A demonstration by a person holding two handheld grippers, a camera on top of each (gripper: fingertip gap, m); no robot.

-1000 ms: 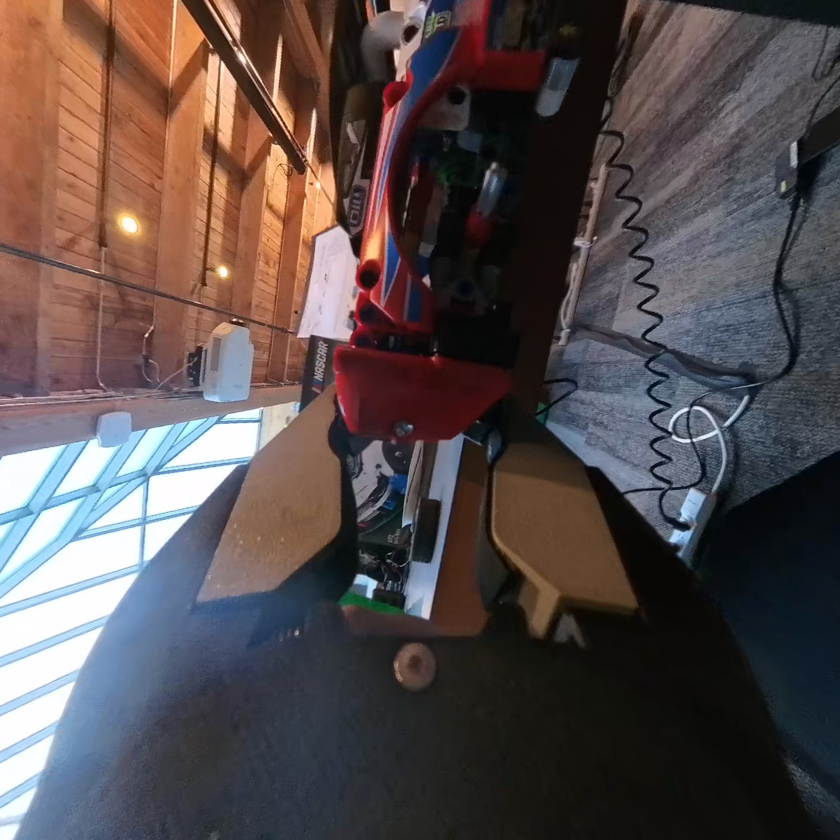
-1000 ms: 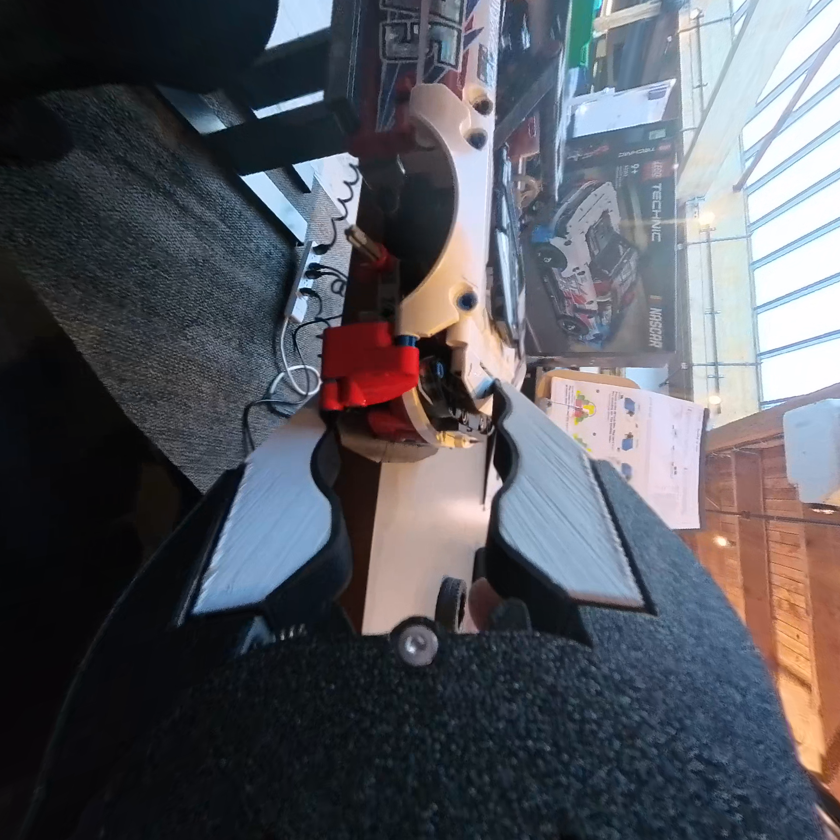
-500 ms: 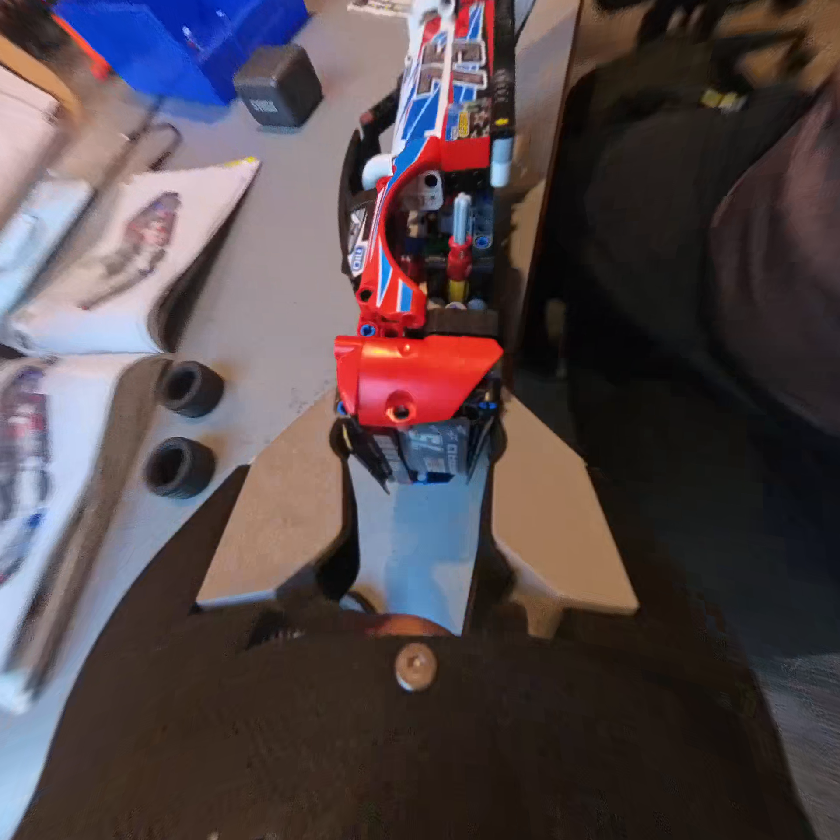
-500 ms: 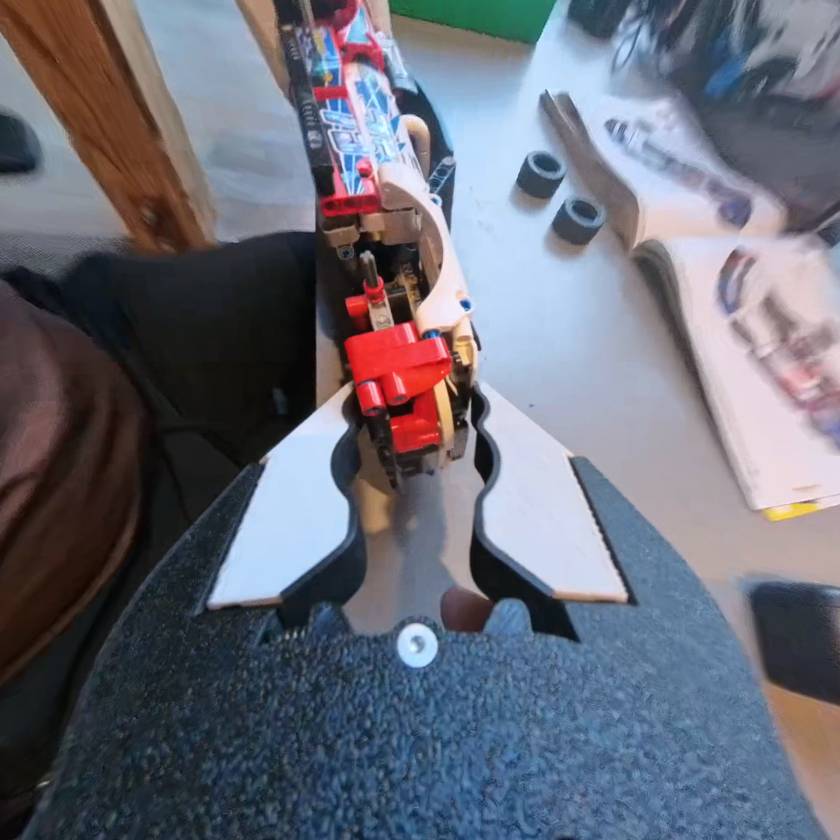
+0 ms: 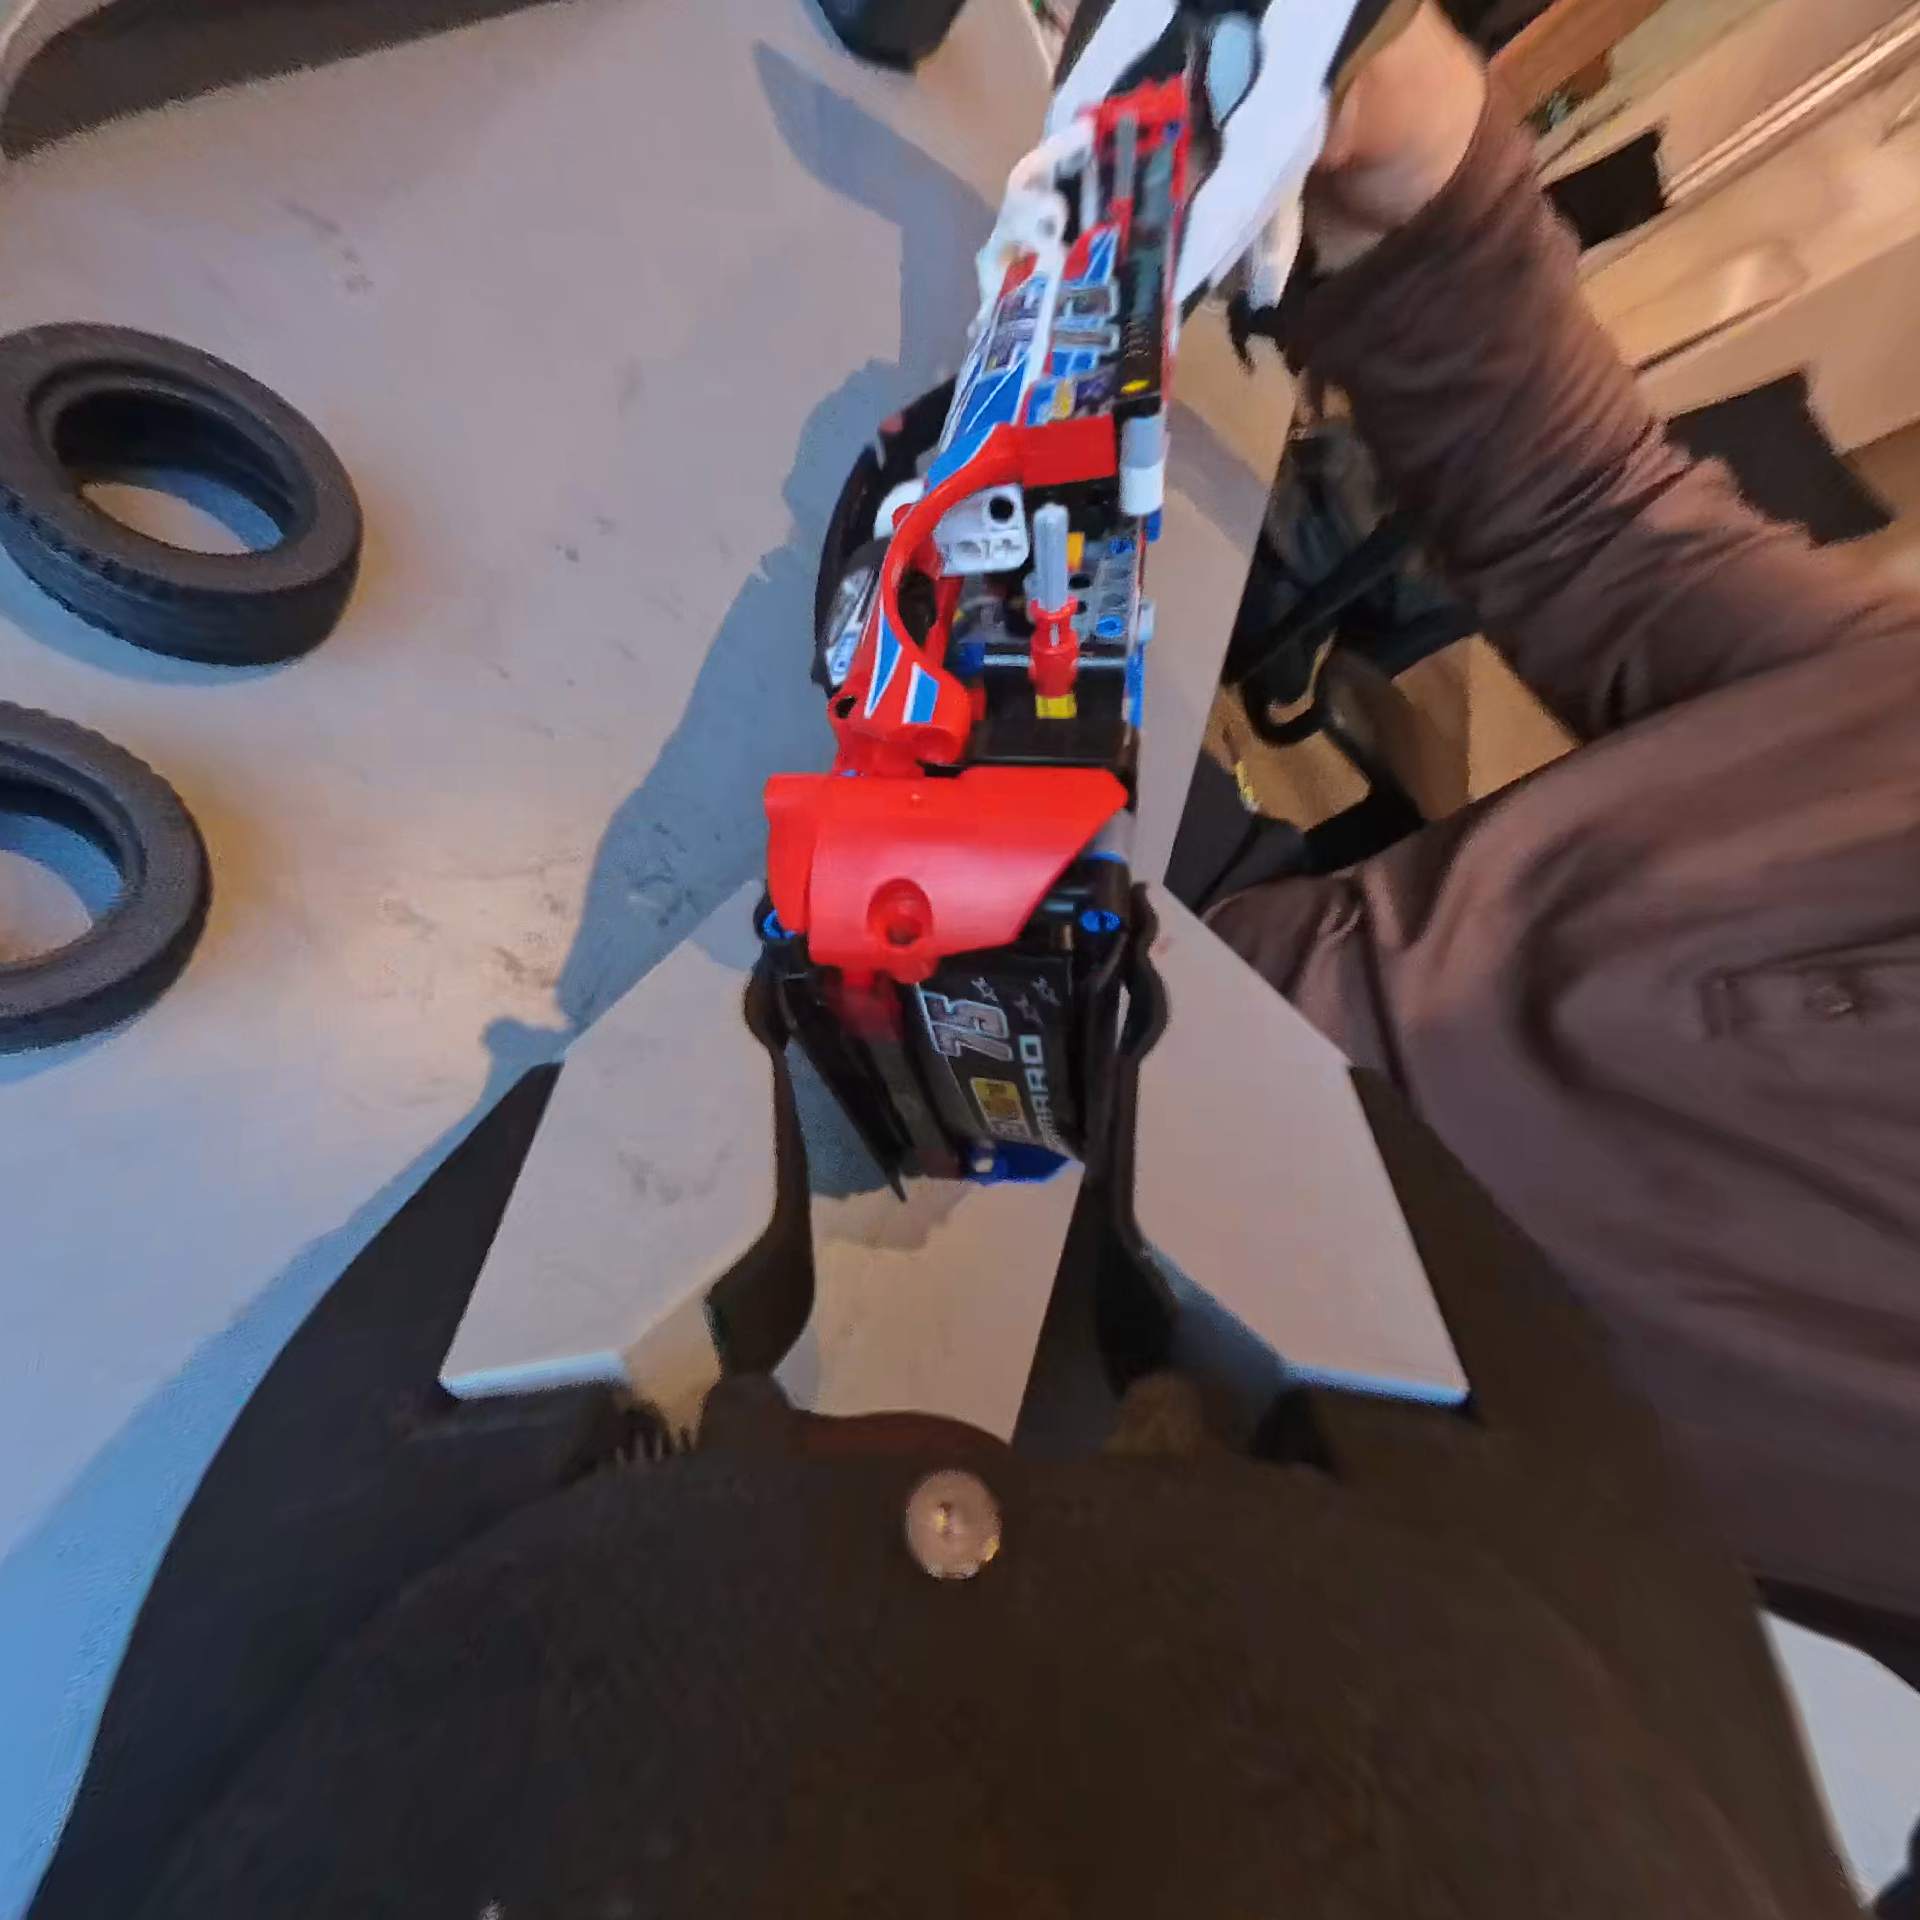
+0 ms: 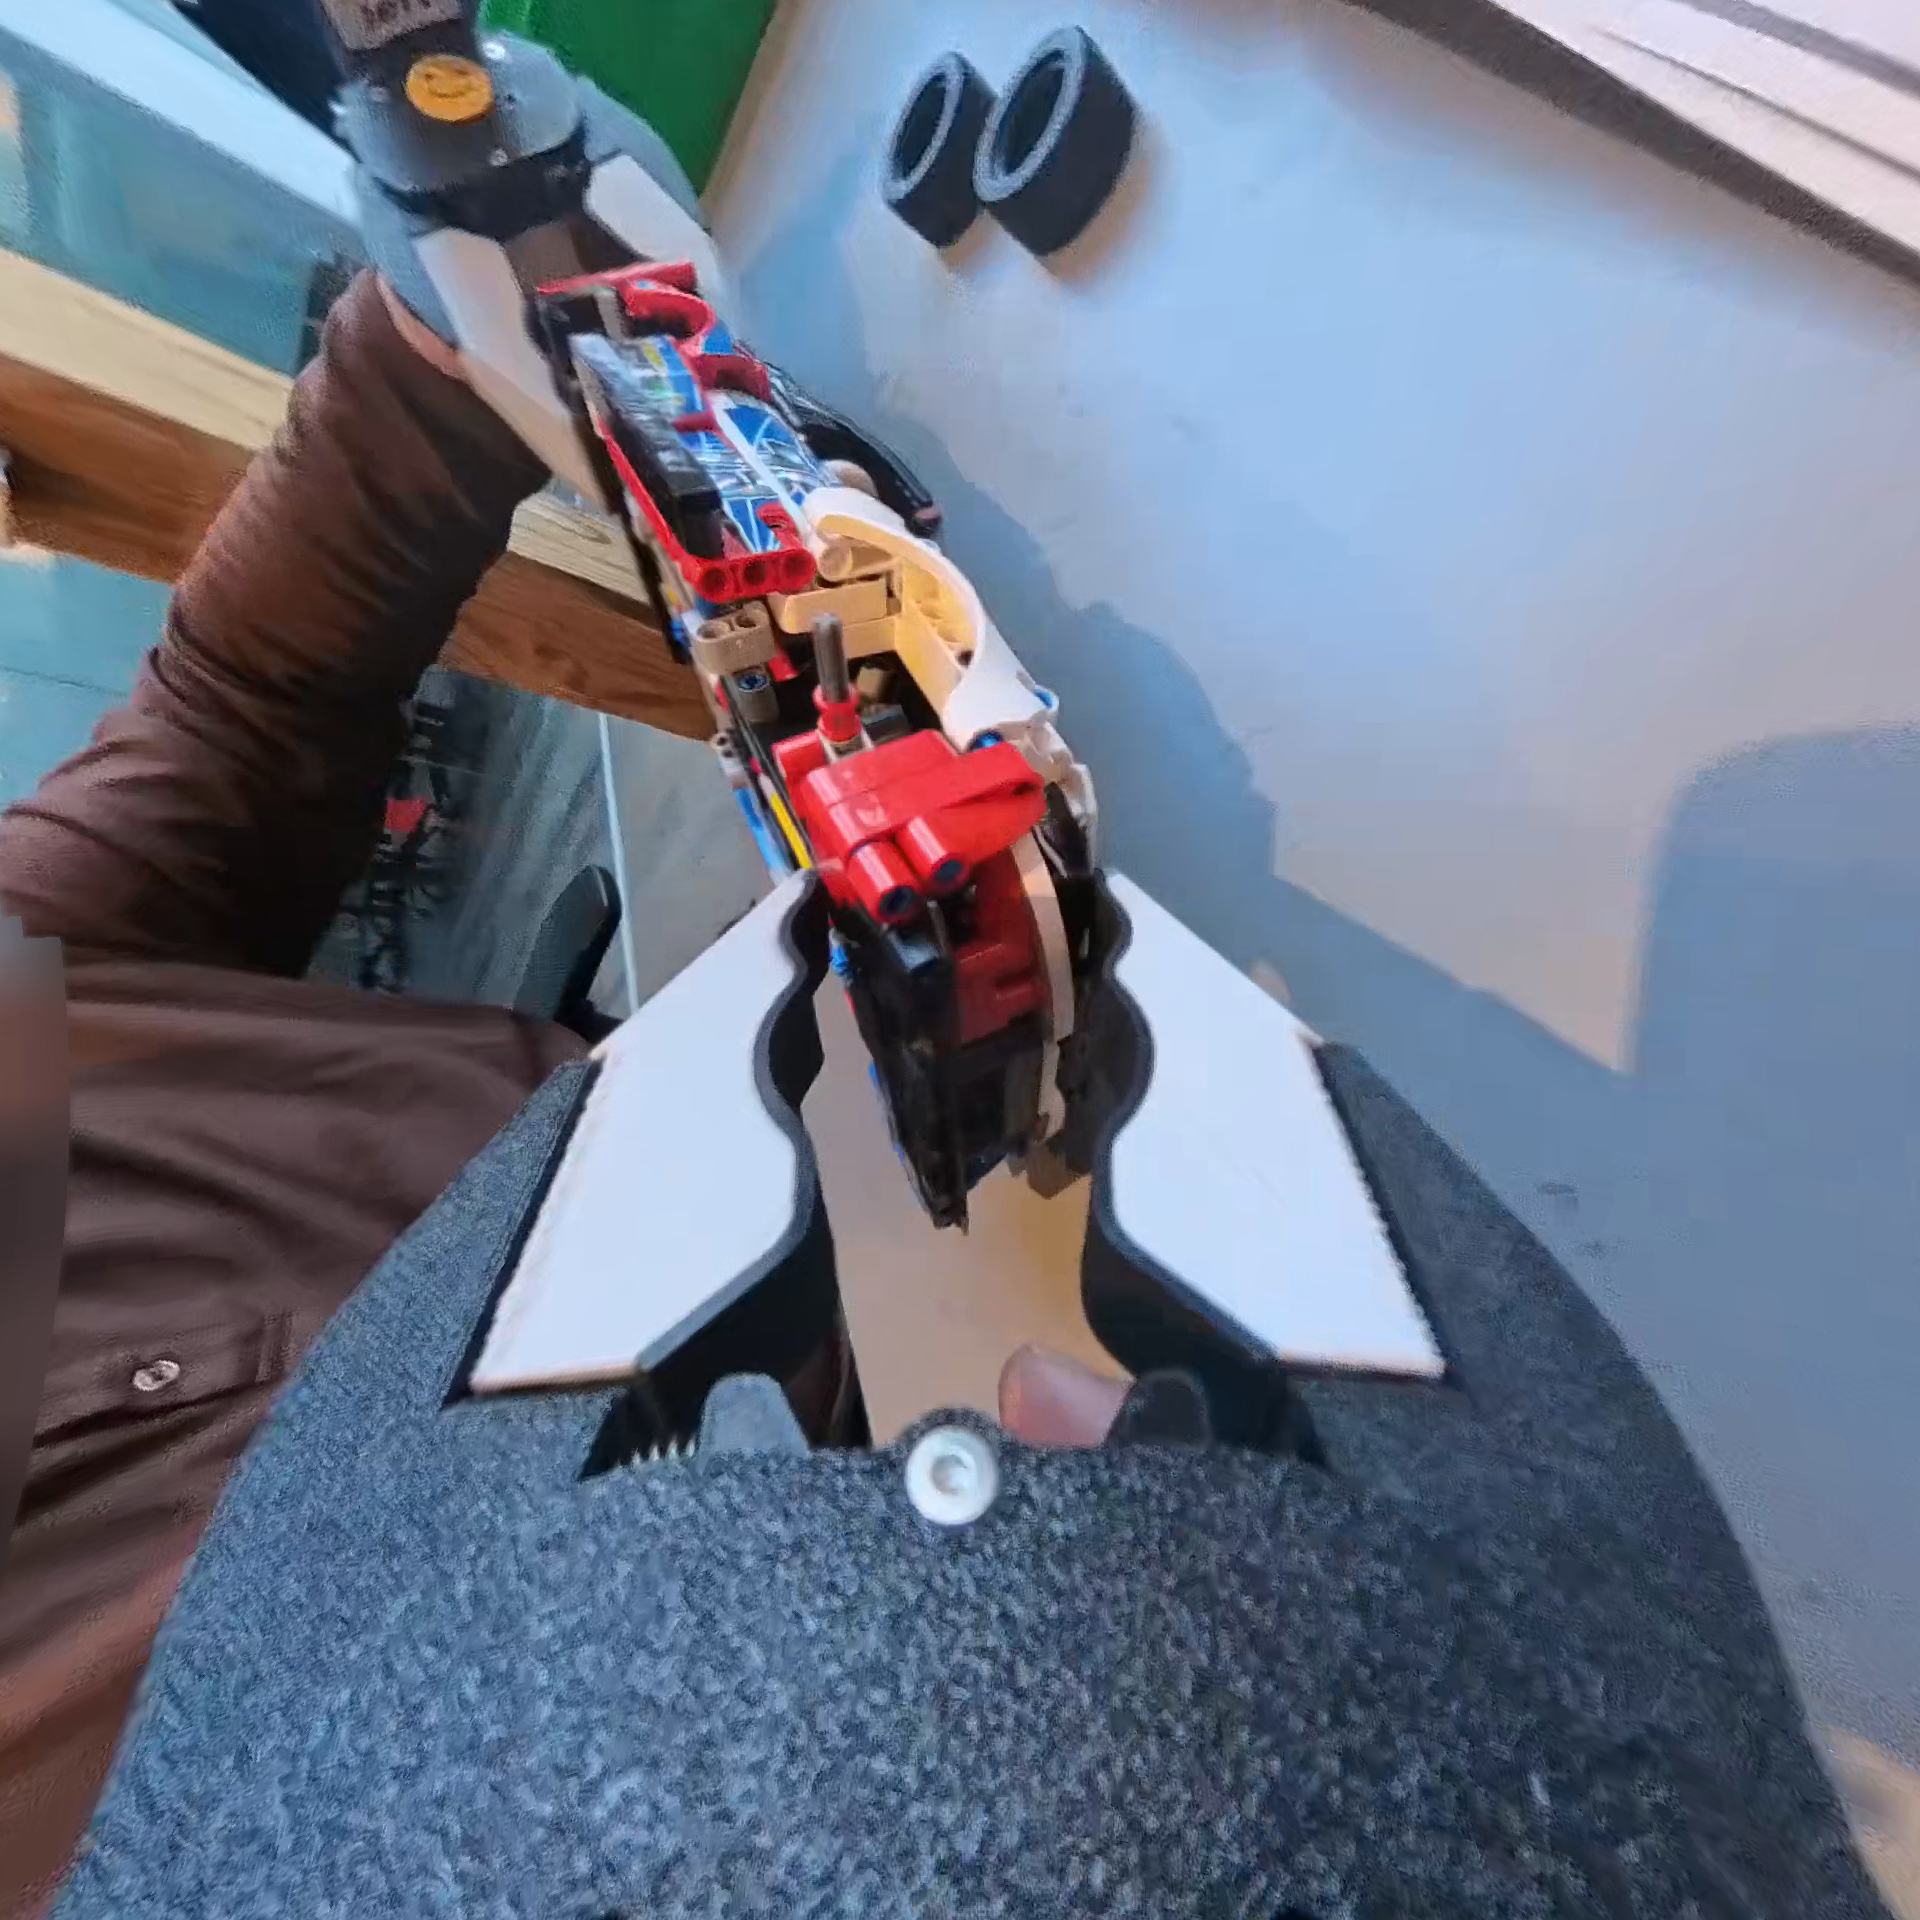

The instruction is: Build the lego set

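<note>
A long red, white and blue lego car body (image 5: 997, 644) is held on its side above the grey table (image 5: 520, 416), one end in each gripper. My left gripper (image 5: 951, 935) is shut on the end with the red panel and a black stickered panel. My right gripper (image 6: 956, 935) is shut on the other end of the car body (image 6: 831, 644), by a red connector block. In the right wrist view the left gripper (image 6: 488, 208) shows at the far end. Bare grey axles stick up from the body where its wheels go.
Two loose black tyres (image 5: 177, 499) lie on the table to the left, also seen in the right wrist view (image 6: 1008, 145). A person's brown sleeve (image 5: 1507, 468) and lap are beside the table edge. An open booklet edge (image 6: 1714, 104) lies at the far right. Spacing between my two grippers at the tips: around 20 cm.
Both grippers have swung with the car body, from pointing up at the wall and windows to looking down over the table. The tyres now look closer. Both grips stayed shut.
</note>
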